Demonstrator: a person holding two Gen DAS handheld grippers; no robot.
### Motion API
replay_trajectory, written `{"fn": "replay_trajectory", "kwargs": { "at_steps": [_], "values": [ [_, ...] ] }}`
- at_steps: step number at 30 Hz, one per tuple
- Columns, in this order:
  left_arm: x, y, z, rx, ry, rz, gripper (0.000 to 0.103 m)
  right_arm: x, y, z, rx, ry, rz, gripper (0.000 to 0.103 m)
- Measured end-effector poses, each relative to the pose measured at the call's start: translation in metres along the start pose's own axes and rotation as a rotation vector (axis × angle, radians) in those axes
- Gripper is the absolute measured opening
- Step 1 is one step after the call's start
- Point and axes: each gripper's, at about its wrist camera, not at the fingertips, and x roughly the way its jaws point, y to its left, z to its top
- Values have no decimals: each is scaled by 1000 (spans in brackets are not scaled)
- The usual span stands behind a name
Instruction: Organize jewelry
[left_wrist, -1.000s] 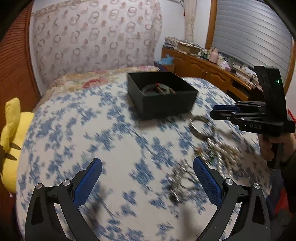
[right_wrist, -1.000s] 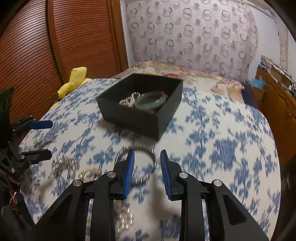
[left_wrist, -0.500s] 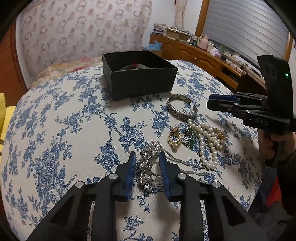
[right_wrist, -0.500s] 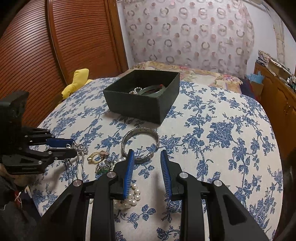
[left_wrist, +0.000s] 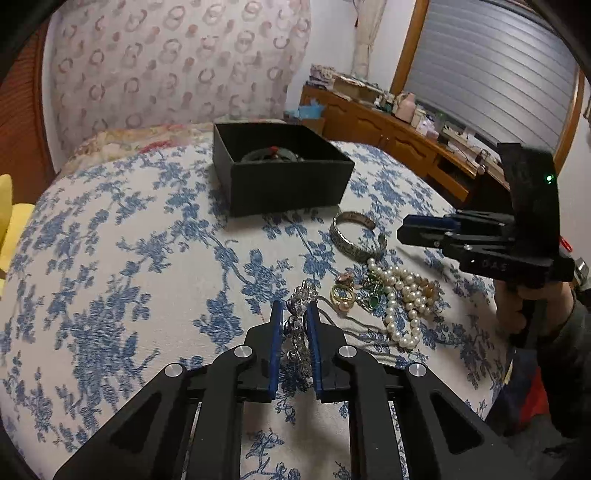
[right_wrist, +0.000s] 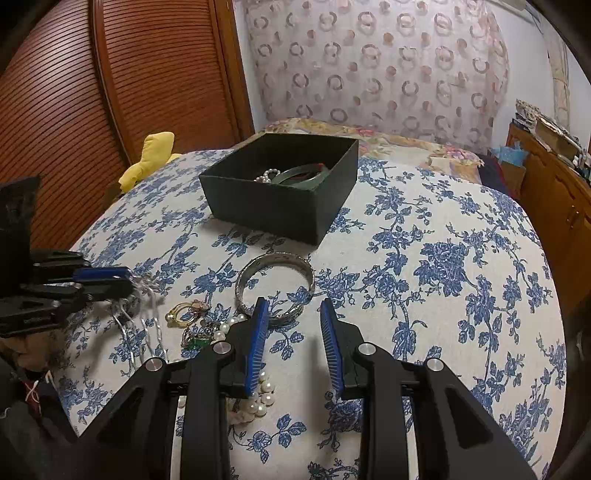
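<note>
**Left gripper closing on silver piece**

The left hand-held gripper (left_wrist: 294, 325) is closing its jaws around a silver ornament (left_wrist: 297, 332) lying on the floral bedspread (left_wrist: 110, 258); the pads look pressed against it. The right hand-held gripper (right_wrist: 293, 343) hangs part open and empty above the silver bangle (right_wrist: 275, 291). The pickup step is in hand. Next, probably, a lift and carry to the black box (left_wrist: 280, 184), trailing chain included.
</note>
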Motion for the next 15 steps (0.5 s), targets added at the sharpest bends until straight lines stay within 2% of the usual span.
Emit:
{"fn": "replay_trajectory", "kwargs": {
  "at_steps": [7,15],
  "values": [
    [-17,8,4,-24,-55,23,10,16,-5,15,-2,15,-2,32],
    [-23,11,7,-34,-83,40,9,47,-4,29,-45,70,-51,29]
  ]
}}
